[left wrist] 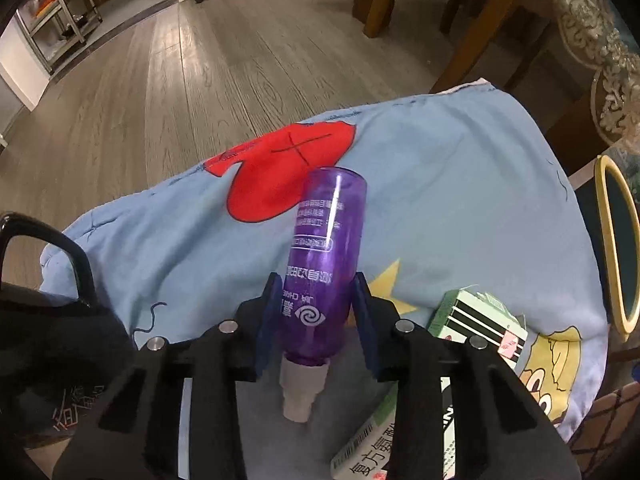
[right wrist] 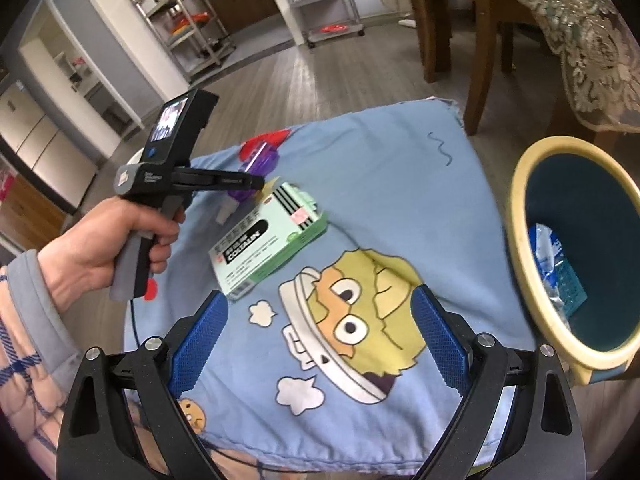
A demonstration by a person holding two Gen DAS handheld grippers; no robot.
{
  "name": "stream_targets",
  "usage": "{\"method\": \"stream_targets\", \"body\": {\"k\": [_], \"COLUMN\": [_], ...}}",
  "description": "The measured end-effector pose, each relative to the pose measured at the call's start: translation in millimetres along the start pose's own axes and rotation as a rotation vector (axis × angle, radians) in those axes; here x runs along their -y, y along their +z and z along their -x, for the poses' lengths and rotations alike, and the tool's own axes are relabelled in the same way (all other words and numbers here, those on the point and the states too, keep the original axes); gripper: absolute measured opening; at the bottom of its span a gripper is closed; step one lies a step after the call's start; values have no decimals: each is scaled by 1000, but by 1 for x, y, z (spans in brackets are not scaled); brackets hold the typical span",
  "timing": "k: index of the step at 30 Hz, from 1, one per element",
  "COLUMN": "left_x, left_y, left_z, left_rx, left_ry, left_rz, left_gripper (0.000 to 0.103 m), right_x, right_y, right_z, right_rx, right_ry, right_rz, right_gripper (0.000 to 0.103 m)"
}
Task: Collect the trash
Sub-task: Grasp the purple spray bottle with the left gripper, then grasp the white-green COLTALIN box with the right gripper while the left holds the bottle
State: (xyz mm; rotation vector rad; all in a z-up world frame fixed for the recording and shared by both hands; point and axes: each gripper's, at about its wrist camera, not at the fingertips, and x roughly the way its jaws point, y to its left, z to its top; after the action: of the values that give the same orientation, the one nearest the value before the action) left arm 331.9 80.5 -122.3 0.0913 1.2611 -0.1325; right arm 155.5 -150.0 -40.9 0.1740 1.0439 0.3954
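Fingers [left wrist: 362, 312] of the left gripper [left wrist: 318, 312] clamp the purple spray bottle [left wrist: 324, 264] lying on the blue cartoon cloth [left wrist: 460, 200]; right gripper [right wrist: 320, 344] gapes empty near the wastebasket [right wrist: 520, 216].

Setting: home, dining area open to kitchen. Evidence: wood-plank floor [left wrist: 168, 80], wooden chair [right wrist: 460, 20], lace-trimmed tablecloth [right wrist: 580, 48], metal shelf racks [right wrist: 180, 20] holding pots, wheeled cart [right wrist: 328, 0], cartoon-print blue cloth [right wrist: 380, 208], waste bin [right wrist: 532, 280] beside it.
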Motion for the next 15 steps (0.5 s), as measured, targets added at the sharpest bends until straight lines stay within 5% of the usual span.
{"method": "stream_targets", "body": {"k": [8, 15], "left_x": [-7, -5], "left_y": [-6, -19], "left_z": [27, 105], "left_rx": [21, 151], "left_ry": [-11, -51], "left_rz": [55, 47], "left_gripper": [33, 33], "right_x": [-15, -14], "right_y": [1, 9], "right_z": [-15, -40], "right_rx": [-47, -103], "right_ry": [43, 70], "right_rz": [-5, -100], "right_gripper": [92, 92]}}
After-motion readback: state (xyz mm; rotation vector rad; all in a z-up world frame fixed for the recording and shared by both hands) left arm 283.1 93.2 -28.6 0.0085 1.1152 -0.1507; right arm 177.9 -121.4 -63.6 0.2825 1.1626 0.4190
